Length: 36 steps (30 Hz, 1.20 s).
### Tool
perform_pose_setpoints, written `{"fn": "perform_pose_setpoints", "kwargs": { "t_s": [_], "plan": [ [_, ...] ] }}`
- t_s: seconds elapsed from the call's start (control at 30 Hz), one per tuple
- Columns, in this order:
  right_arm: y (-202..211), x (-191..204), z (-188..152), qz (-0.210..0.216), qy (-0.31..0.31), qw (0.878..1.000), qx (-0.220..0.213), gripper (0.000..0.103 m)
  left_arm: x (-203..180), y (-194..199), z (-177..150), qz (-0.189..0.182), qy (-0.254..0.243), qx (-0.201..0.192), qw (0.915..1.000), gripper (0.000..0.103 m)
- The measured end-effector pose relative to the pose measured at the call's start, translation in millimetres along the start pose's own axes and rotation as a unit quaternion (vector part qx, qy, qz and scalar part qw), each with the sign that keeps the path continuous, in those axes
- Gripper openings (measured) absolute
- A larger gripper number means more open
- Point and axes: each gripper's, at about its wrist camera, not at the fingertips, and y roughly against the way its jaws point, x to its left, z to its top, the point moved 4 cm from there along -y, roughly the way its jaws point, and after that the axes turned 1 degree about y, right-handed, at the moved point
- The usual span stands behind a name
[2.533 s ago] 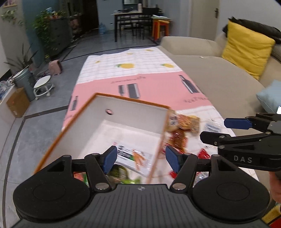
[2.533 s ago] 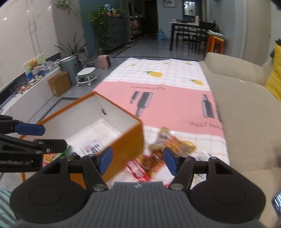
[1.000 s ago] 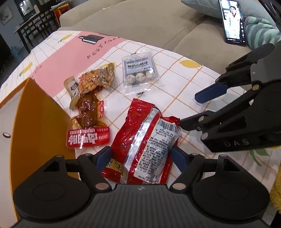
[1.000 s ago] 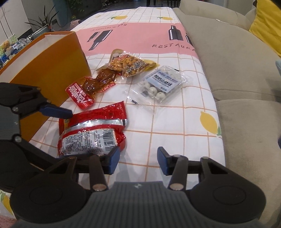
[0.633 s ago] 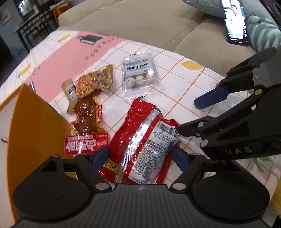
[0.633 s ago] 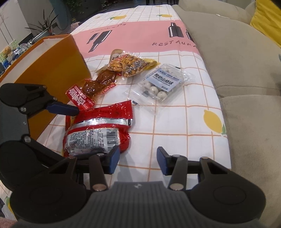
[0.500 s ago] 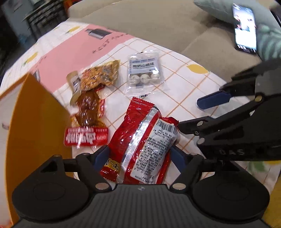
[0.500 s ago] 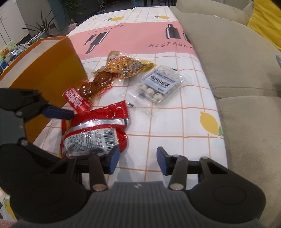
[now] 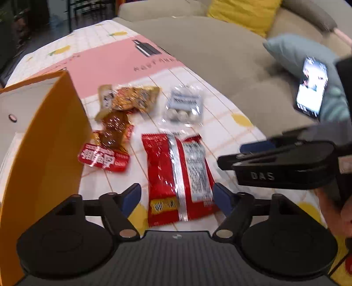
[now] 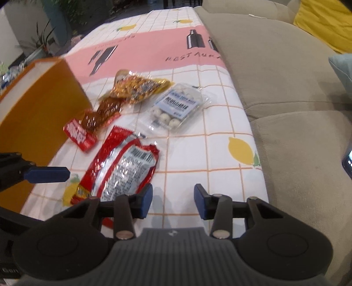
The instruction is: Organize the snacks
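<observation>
On a tablecloth [image 10: 215, 123] checked in white and orange, with a pink band and printed lemons, we see four snack packets lying beside an orange box [image 9: 48, 140]. Our left gripper [image 9: 177, 197] hovers low with its jaws spread wide on either side of the near end of a red packet [image 9: 179, 176], the blue pads clear of the wrapper; we cannot tell whether they touch it. That red packet [image 10: 121, 169] lies flat, silver seam and barcode facing up, its far end pointing toward the other snacks. Just beyond it sits a clear packet of white balls [image 9: 184, 107] with a pale blue label, and to its left a golden packet [image 9: 129, 99] overlapping a brown packet with a red label [image 9: 107, 145], which lies just beside the box wall. From the right wrist we see the same clear packet [image 10: 176, 107], golden packet [image 10: 136, 85] and brown packet [image 10: 88, 125] laid out in that order toward the orange box [image 10: 37, 103]. Our right gripper [image 10: 172, 203] hangs over bare cloth near the table's front edge, jaws open and holding nothing, the red packet just to its left. Seen from the left wrist, the right gripper [image 9: 279, 160] reaches in from the side. Beyond the table runs a beige sofa [image 10: 286, 88] with a yellow cushion [image 9: 244, 15], a pale blue cushion [image 9: 292, 52] and a lit phone [image 9: 311, 85].
</observation>
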Motion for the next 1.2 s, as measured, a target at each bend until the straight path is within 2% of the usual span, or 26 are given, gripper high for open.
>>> {"fn": "perform_pose_setpoints", "kwargs": {
  "t_s": [0.13, 0.37, 0.43, 0.53, 0.63, 0.8, 0.9, 1.0, 1.07, 1.1, 1.2],
  "plan": [
    [6, -10, 7, 0.004, -0.02, 1.0, -0.015, 0.038, 1, -9, 10, 0.004, 0.039, 0.002, 0.9992, 0.089],
    [10, -24, 19, 0.015, -0.037, 0.998, -0.041, 0.039, -14, -32, 15, 0.043, 0.028, 0.016, 0.9985, 0.089],
    [9, -24, 23, 0.019, -0.037, 0.998, -0.05, 0.041, -16, -37, 14, 0.062, 0.025, 0.018, 0.9976, 0.089],
    [6, -21, 28, 0.026, -0.037, 0.997, -0.061, 0.049, -15, -41, 12, 0.073, 0.037, 0.02, 0.9965, 0.092],
    [0, -16, 31, 0.042, -0.036, 0.997, -0.061, 0.054, -11, -40, 11, 0.058, 0.054, 0.02, 0.9966, 0.083],
    [-13, -6, 32, 0.042, -0.017, 0.998, -0.053, 0.053, 0, -33, 6, 0.069, 0.086, 0.025, 0.9935, 0.082],
    [-23, -3, 34, 0.042, -0.012, 0.998, -0.044, 0.053, 5, -24, -1, 0.085, 0.088, 0.027, 0.9921, 0.082],
    [-33, 0, 36, 0.034, -0.002, 0.999, -0.04, 0.049, 10, -15, -7, 0.093, 0.097, 0.027, 0.9905, 0.082],
    [-36, 5, 38, 0.028, 0.015, 0.998, -0.045, 0.039, 14, -11, -9, 0.092, 0.107, 0.029, 0.9895, 0.082],
    [-37, 7, 39, 0.027, 0.022, 0.998, -0.045, 0.028, 16, -10, -10, 0.092, 0.112, 0.03, 0.989, 0.082],
    [-39, 9, 40, 0.026, 0.035, 0.998, -0.049, 0.015, 21, -10, -14, 0.095, 0.122, 0.036, 0.9873, 0.082]
  ]
}}
